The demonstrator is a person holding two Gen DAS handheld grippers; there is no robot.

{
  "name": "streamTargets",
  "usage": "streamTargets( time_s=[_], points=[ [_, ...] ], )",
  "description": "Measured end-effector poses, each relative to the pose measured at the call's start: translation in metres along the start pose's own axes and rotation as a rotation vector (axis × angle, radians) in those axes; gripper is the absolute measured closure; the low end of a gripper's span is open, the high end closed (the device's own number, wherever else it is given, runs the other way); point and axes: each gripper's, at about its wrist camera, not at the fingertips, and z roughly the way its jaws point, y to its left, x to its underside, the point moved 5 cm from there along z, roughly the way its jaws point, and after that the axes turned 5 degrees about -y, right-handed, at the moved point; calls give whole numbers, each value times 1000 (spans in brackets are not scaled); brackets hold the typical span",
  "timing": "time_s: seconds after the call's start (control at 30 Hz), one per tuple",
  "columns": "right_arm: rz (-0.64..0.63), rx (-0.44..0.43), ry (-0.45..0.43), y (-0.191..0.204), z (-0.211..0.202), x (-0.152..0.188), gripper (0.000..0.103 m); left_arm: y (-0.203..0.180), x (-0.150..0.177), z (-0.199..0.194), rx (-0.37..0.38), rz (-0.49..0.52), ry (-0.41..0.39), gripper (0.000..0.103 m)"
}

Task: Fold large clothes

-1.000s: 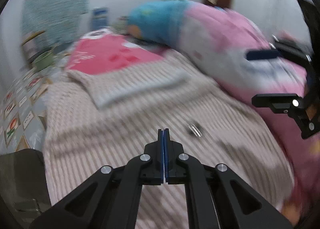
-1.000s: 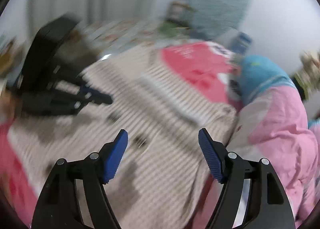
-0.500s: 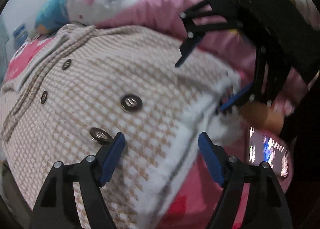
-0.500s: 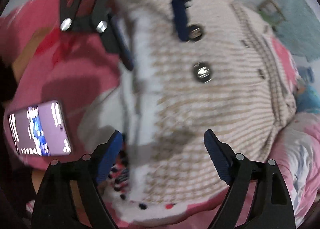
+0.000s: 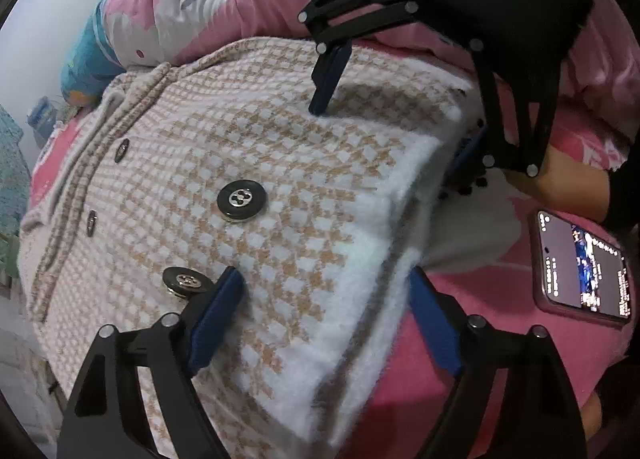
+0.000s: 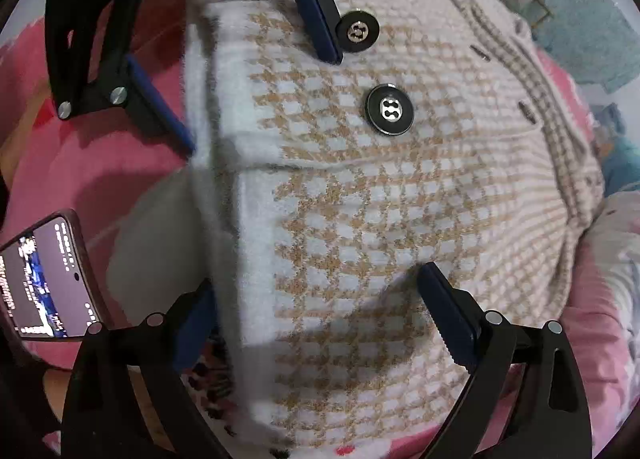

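On the pink bedding lies the checked knit coat, looking thick, soft and floppy. Left gripper and right gripper straddle its fluffy white hem, jaws opening, gripping nothing; that hem looks the best hold.

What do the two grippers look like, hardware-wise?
Both match: the left gripper and right gripper have matte black angular linkage arms with triangular cutouts and silver pivot screws. The jaws carry dark blue ribbed pads. No cables or markings show. A dark sleeve shows at the frame edge.
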Motion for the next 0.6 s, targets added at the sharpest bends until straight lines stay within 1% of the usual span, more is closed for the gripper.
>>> streamTargets(
  time_s=[0.13, 0.2, 0.23, 0.27, 0.3, 0.33, 0.37, 0.4, 0.43, 0.5, 0.53, 0.57, 0.6],
  points=[
    [24, 75, -1, 6, -9, 6, 14, 2, -2, 0, -45, 34, 0, 24],
    [28, 117, -1, 3, -17, 11, 19, -1, 0, -5, -67, 43, -2, 27],
    [34, 135, 2, 5, -25, 17, 23, -2, 1, -8, -81, 49, 1, 29],
    [34, 157, 7, 3, -29, 21, 30, 0, 3, -11, -101, 54, 0, 30],
    [38, 188, 6, -3, -37, 24, 30, 3, 5, -16, -129, 59, 3, 33],
    [51, 195, 14, -9, -41, 29, 34, 6, 8, -19, -141, 59, 8, 36],
    [79, 206, 17, -16, -45, 33, 36, 13, 11, -21, -148, 49, 17, 37],
    [100, 201, 9, -23, -47, 33, 36, 19, 16, -24, -163, 37, 26, 37],
    [120, 192, 15, -27, -49, 35, 38, 24, 20, -27, -174, 27, 33, 37],
    [137, 236, 4, -35, -57, 36, 40, 37, 34, -33, -219, 7, 65, 37],
    [135, 259, 0, -38, -60, 37, 48, 43, 41, -36, -242, 5, 77, 38],
    [139, 281, -9, -39, -62, 36, 59, 51, 51, -39, -272, -7, 98, 47],
    [156, 297, -22, -43, -65, 35, 65, 60, 60, -43, -295, -38, 114, 52]
  ],
)
